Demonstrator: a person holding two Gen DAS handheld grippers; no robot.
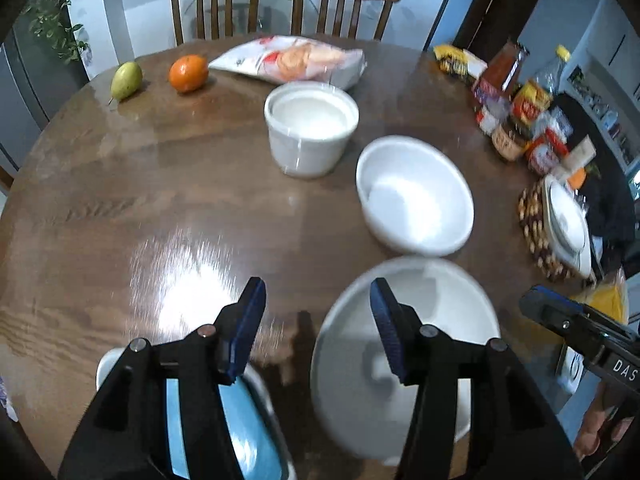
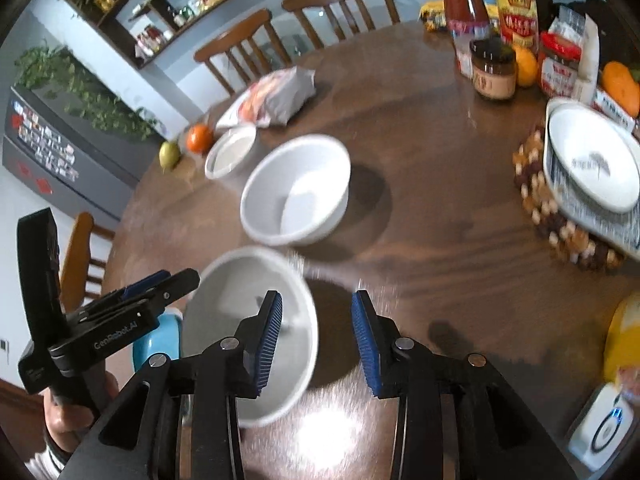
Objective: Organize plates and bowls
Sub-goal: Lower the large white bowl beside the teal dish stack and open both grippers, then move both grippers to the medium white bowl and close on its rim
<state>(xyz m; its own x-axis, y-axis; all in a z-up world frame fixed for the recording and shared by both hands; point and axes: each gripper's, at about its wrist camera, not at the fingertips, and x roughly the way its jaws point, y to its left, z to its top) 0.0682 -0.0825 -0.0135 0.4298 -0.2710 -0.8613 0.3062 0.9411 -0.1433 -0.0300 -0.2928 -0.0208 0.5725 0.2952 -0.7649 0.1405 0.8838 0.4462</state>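
Note:
My left gripper (image 1: 318,304) stands open above the wooden table (image 1: 160,200), its pads touching nothing. Under its right finger sits a white bowl (image 1: 440,312), whose left rim shows between the fingers. A blue dish (image 1: 248,412) lies beneath the left finger. My right gripper (image 2: 316,312) is open too, with the same white bowl (image 2: 240,312) under its left finger and bare table between the pads. Farther off stand a second white bowl (image 2: 296,192) and a tall white pot (image 2: 232,152). A white plate (image 2: 592,160) rests on a beaded trivet.
A pear (image 1: 126,80), an orange (image 1: 188,73) and a snack bag (image 1: 292,58) lie at the far side. Jars, bottles and packets (image 1: 520,112) crowd the right edge. Two wooden chairs (image 1: 280,4) stand behind the table. A small white device (image 2: 604,432) sits near the right.

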